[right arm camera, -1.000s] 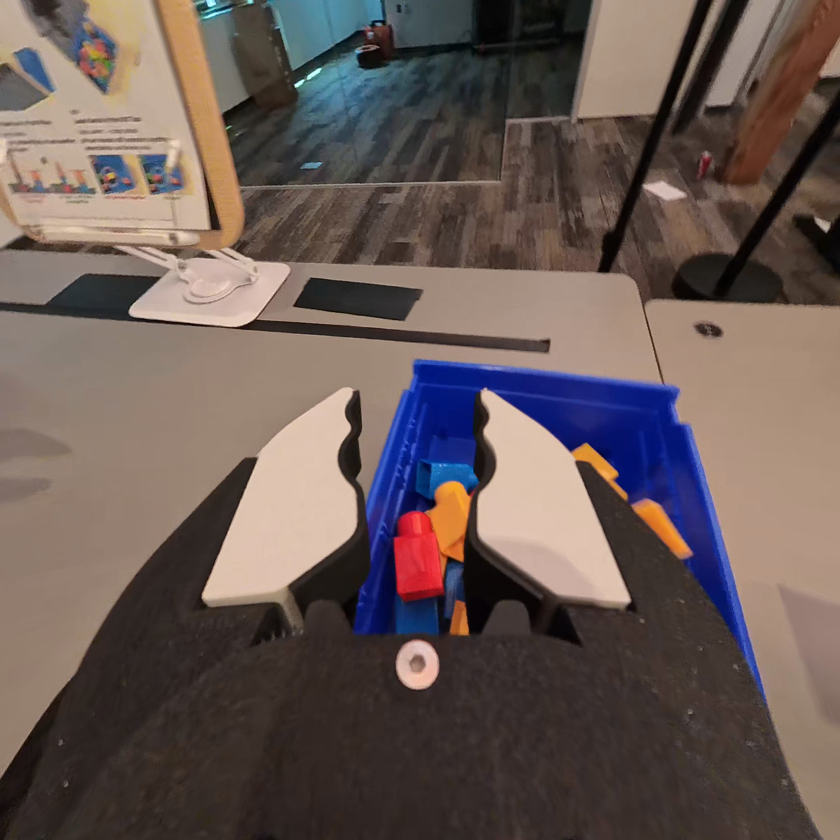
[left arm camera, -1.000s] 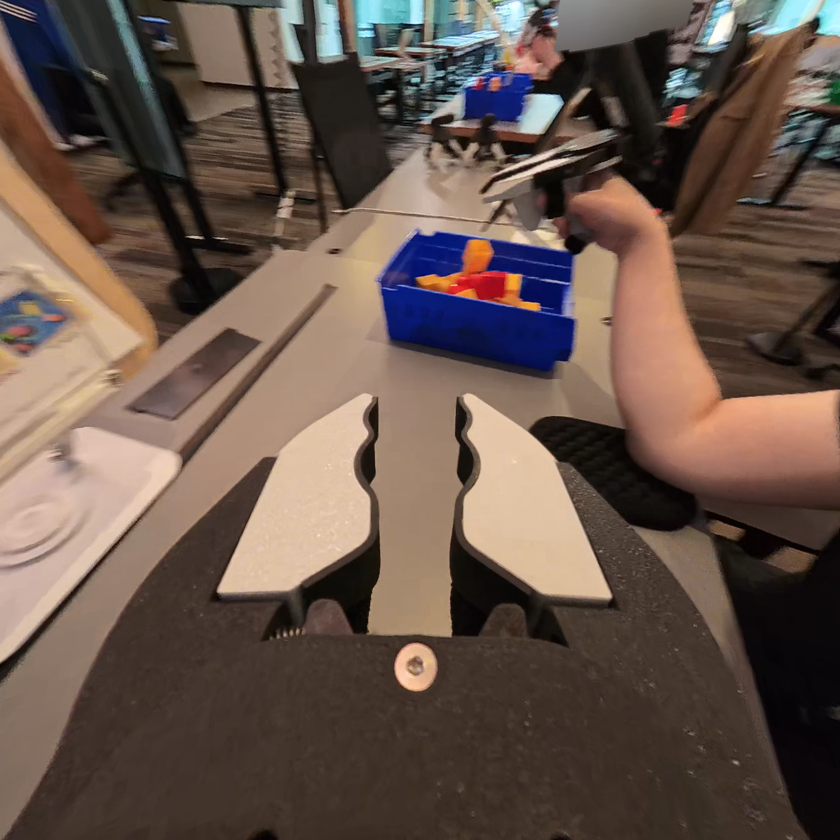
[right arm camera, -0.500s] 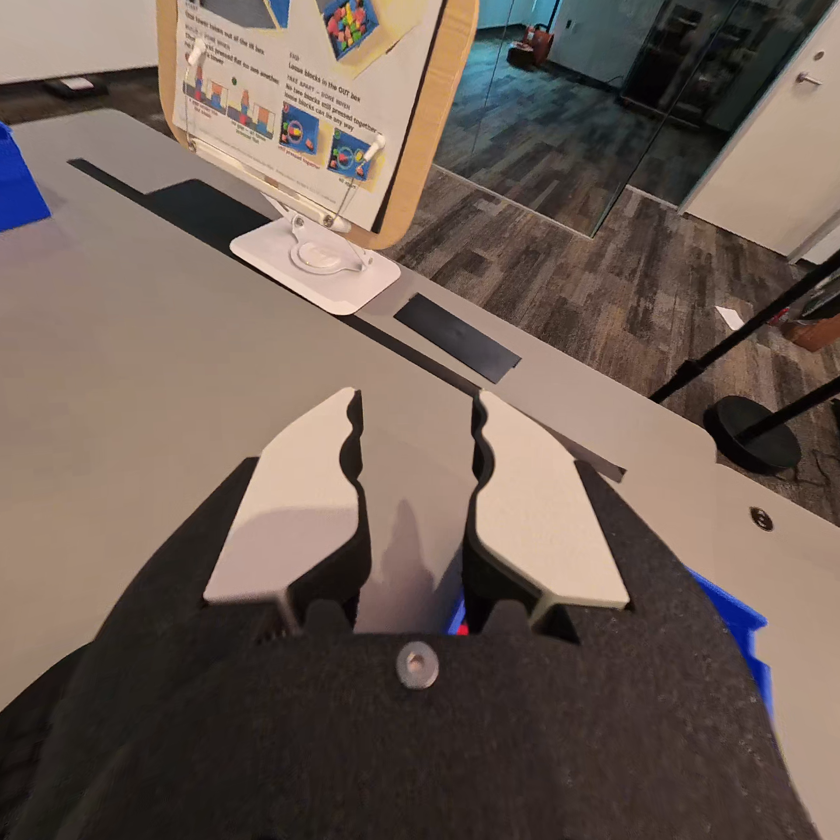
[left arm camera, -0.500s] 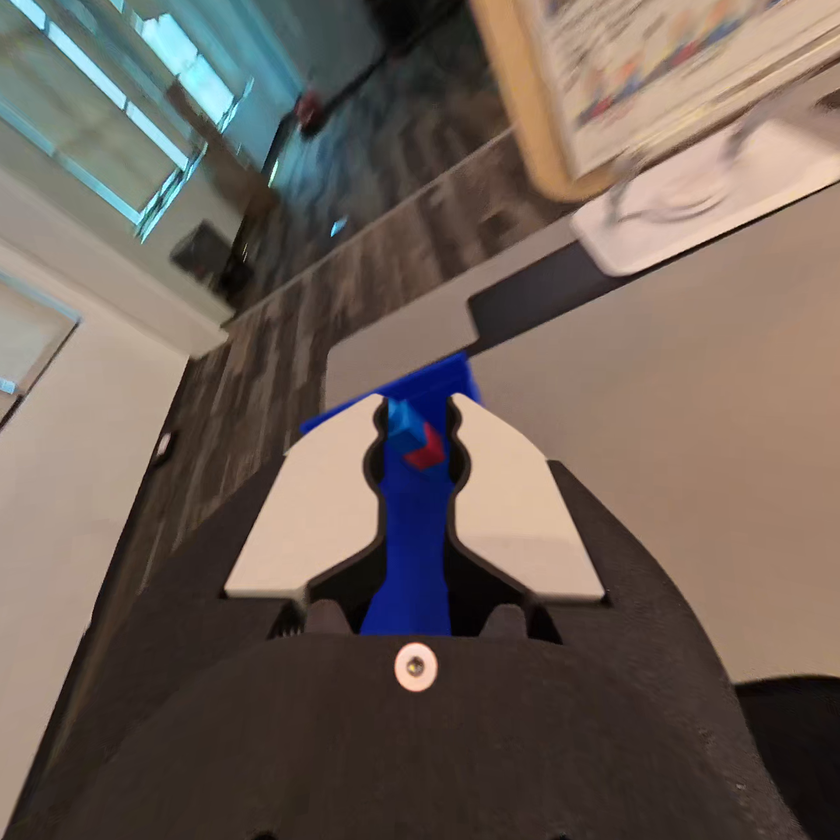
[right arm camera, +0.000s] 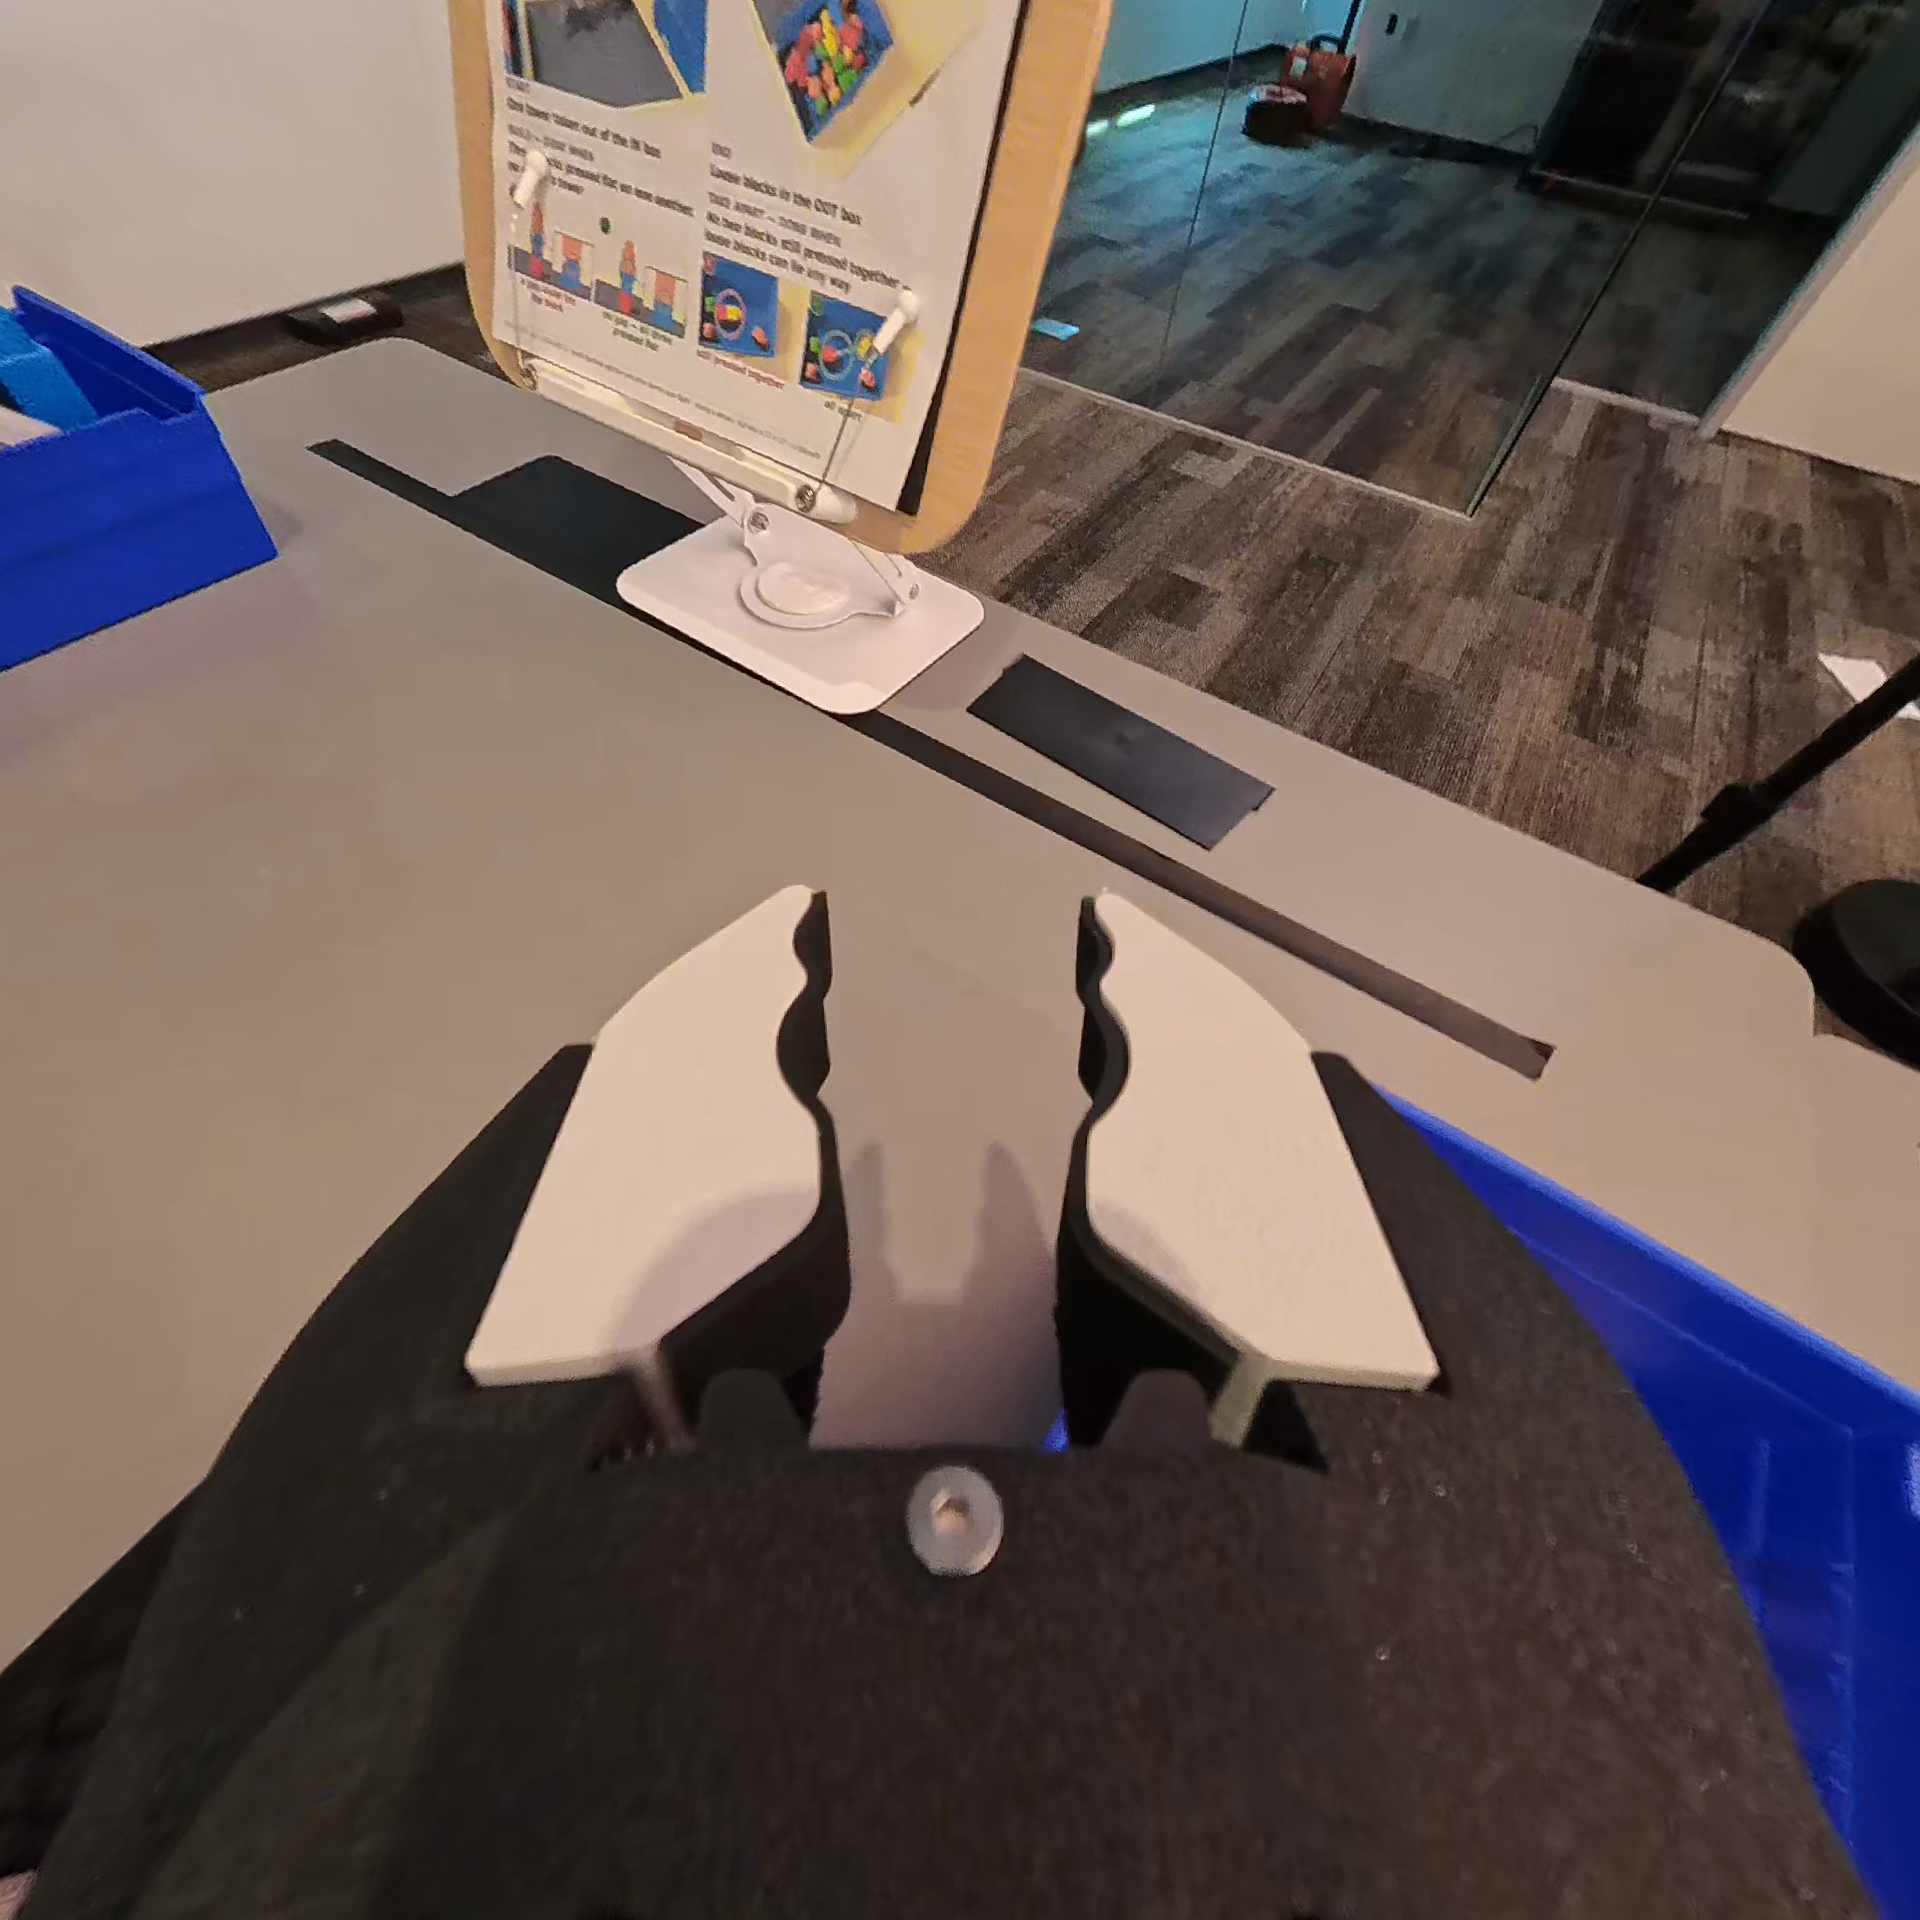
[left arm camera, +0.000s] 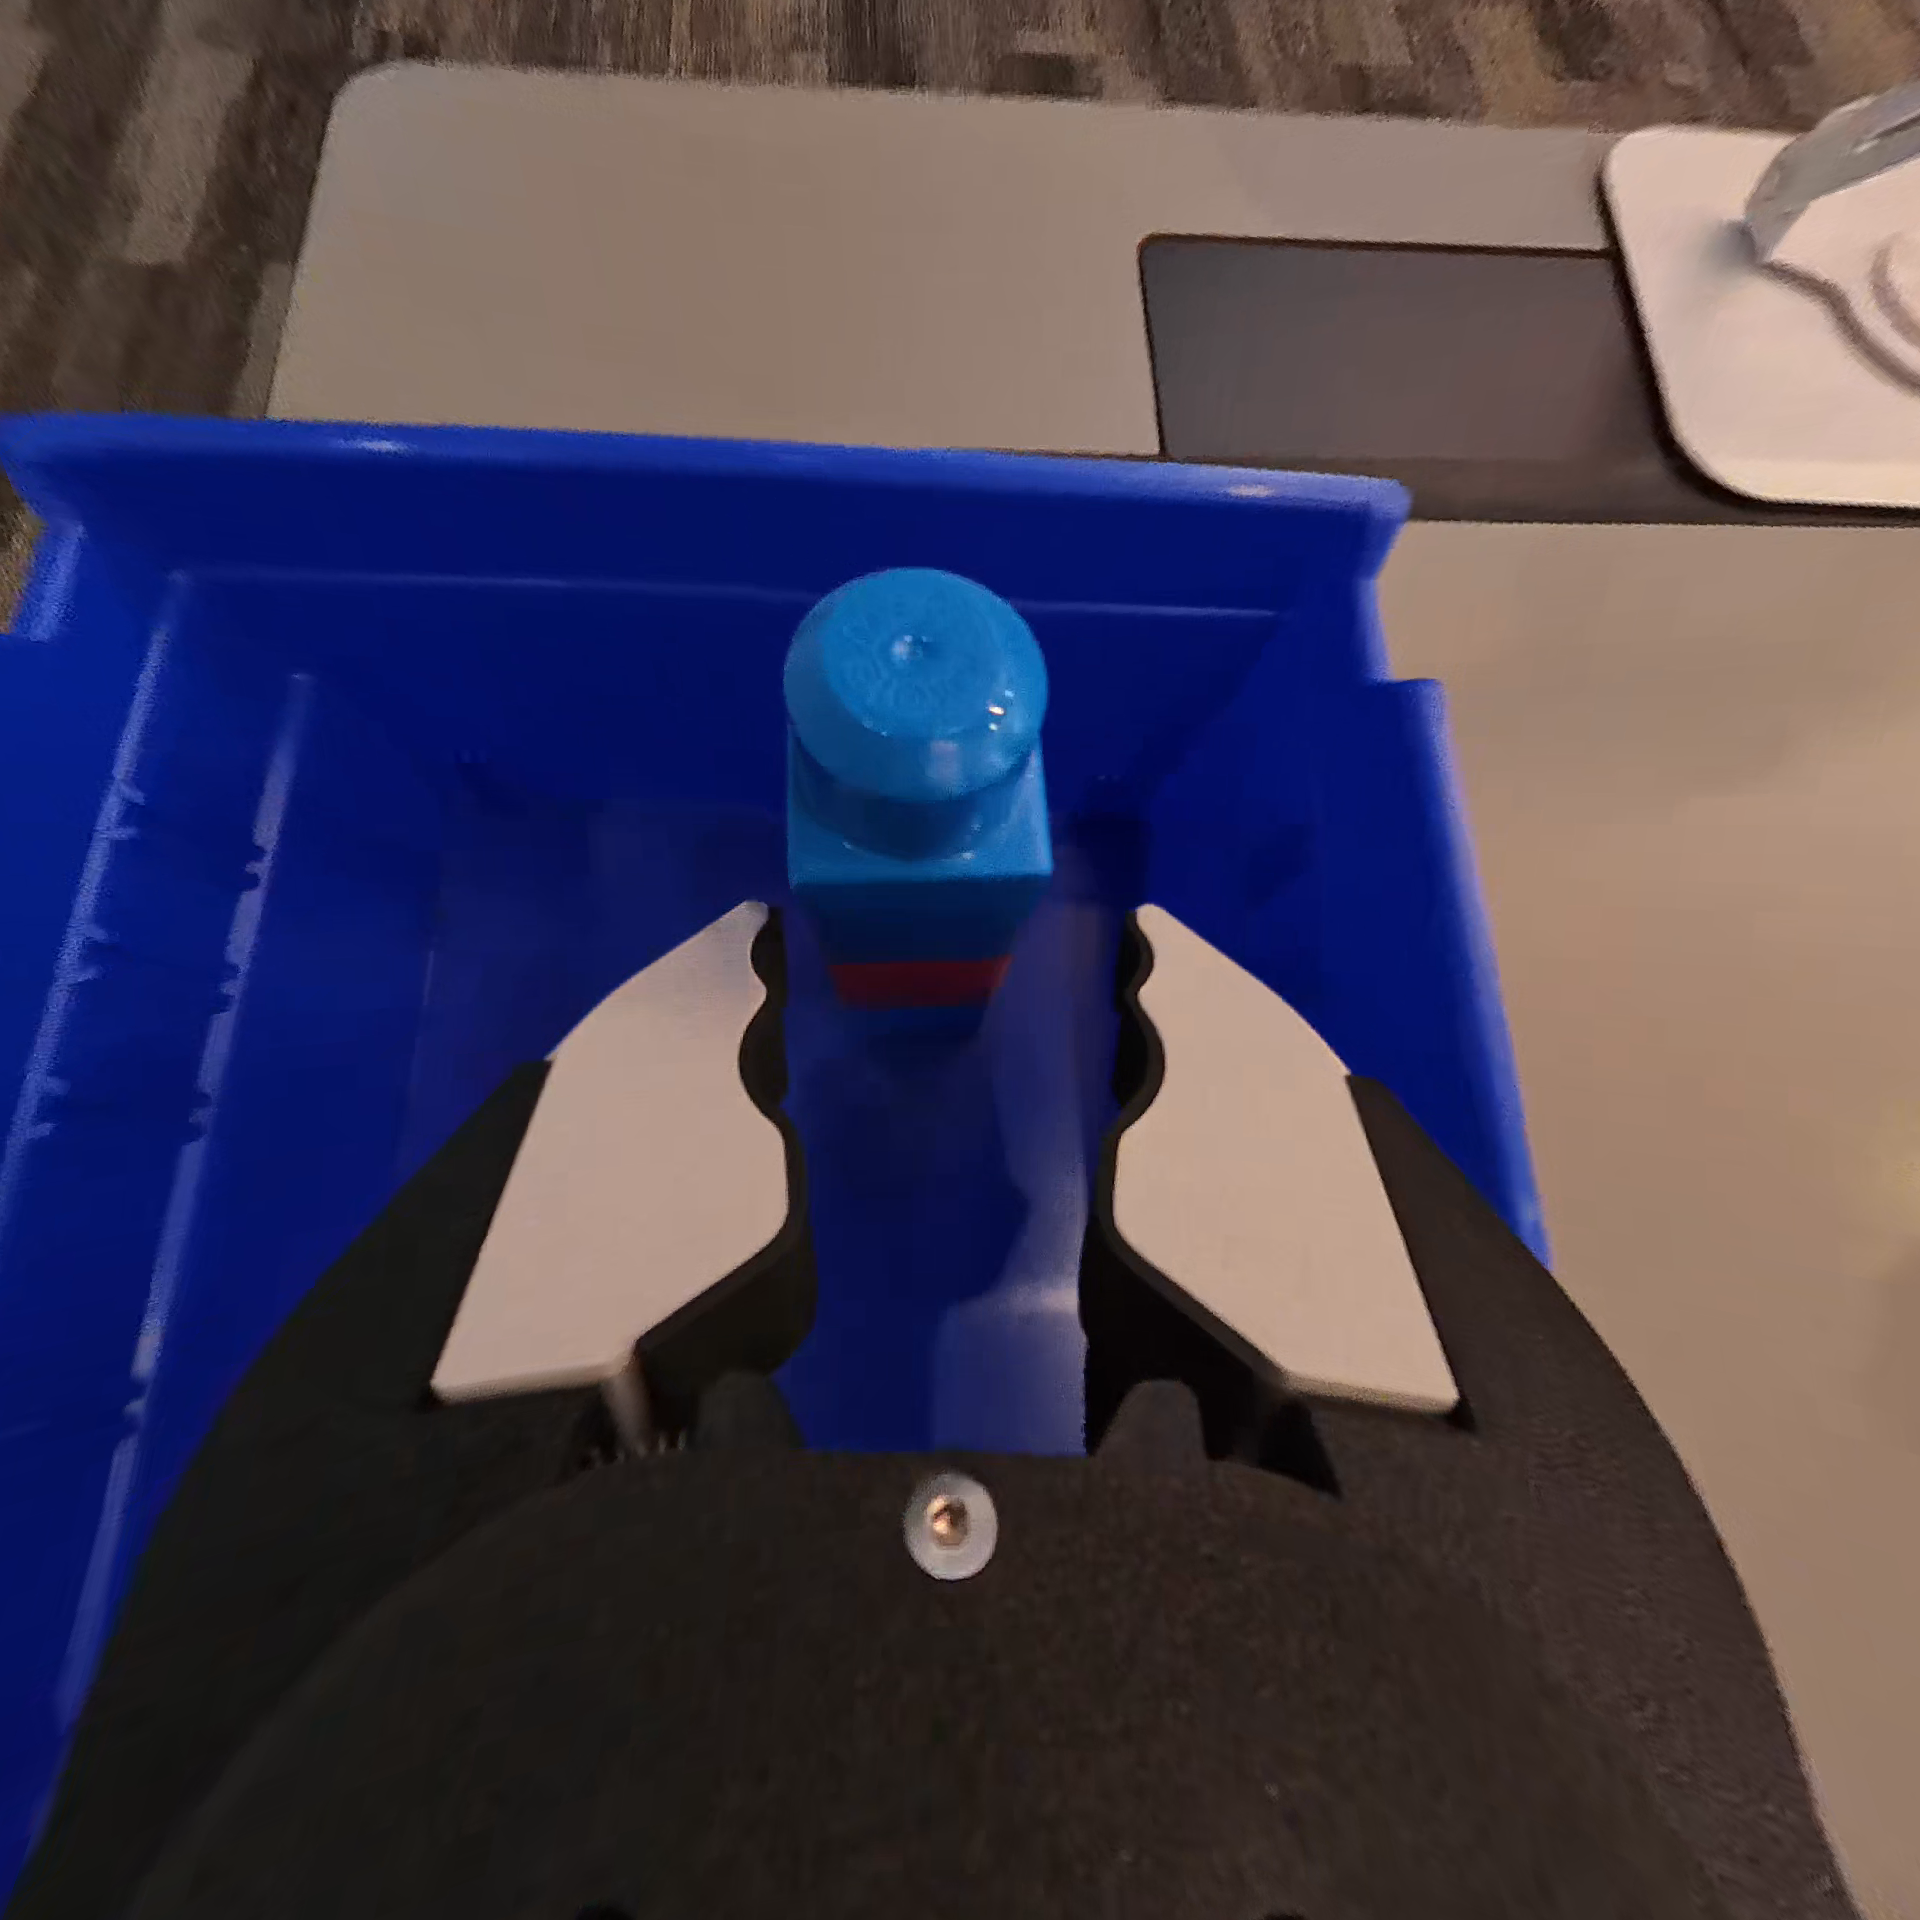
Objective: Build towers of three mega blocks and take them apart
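Left wrist view looks down into a blue bin (left arm camera: pixel 208 935) where a block tower (left arm camera: pixel 914 831) stands upright near the far wall: a light blue block with a round stud on top, a red block under it, and whatever is below that lost against the blue floor. The left gripper (left arm camera: pixel 940 920) hangs over the bin with its fingers spread wide, one tip on each side of the tower's lower part, neither touching it. The picture is a little blurred. Past the bin's far rim lies the grey table (left arm camera: pixel 727 260), with a dark flat panel (left arm camera: pixel 1382 353) set into it and the corner of a white stand base (left arm camera: pixel 1766 364) at the right edge.

From the right wrist view, the right gripper (right arm camera: pixel 951 914) is held above bare tabletop, fingers apart and gripping nothing. A second blue bin (right arm camera: pixel 1714 1403) shows just beside its right finger, low in the picture. The first bin (right arm camera: pixel 114 499) sits well apart at the far left. Straight ahead a wooden-edged board (right arm camera: pixel 987 312) carrying an instruction sheet (right arm camera: pixel 727 208) stands tilted on the white base, at the table's far side.
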Tool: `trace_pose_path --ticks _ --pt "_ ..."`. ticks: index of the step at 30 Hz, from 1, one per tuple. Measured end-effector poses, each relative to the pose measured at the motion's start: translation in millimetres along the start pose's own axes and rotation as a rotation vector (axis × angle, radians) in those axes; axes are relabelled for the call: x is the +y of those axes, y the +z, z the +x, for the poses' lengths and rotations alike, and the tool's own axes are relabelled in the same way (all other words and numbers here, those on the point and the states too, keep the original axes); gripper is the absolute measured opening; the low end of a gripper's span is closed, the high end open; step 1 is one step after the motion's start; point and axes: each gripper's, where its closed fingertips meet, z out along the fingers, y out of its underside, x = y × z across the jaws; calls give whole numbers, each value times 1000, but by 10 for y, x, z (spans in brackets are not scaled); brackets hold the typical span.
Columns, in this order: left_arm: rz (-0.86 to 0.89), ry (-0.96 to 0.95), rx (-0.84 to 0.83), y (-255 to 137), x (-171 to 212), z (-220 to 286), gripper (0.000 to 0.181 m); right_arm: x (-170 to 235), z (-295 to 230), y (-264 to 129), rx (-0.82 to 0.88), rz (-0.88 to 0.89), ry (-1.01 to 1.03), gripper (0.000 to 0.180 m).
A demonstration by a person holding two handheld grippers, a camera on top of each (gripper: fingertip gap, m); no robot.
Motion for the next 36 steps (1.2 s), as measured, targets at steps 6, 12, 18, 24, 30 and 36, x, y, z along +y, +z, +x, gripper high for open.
trace_pose_path --ticks 6,12,18,24,30,36 --pt "-120 55 11 234 35 -109 38 165 65 10 3 -71 20 42" --pt "209 -121 488 -752 -1128 575 37 82 -22 70 -19 -70 -16 42" --pt "391 259 673 -1788 -1460 2009 38 -240 -519 228 -176 -3 -127 42" --pt "467 542 959 -2437 -1147 3600 38 -771 -1481 296 -492 193 -253 44" --pt "344 570 1118 -2481 -661 4337 38 -1131 -2197 297 -817 344 -112 67" --pt "273 390 1306 -2307 -563 4355 37 -720 -2563 688 -898 94 -190 71"
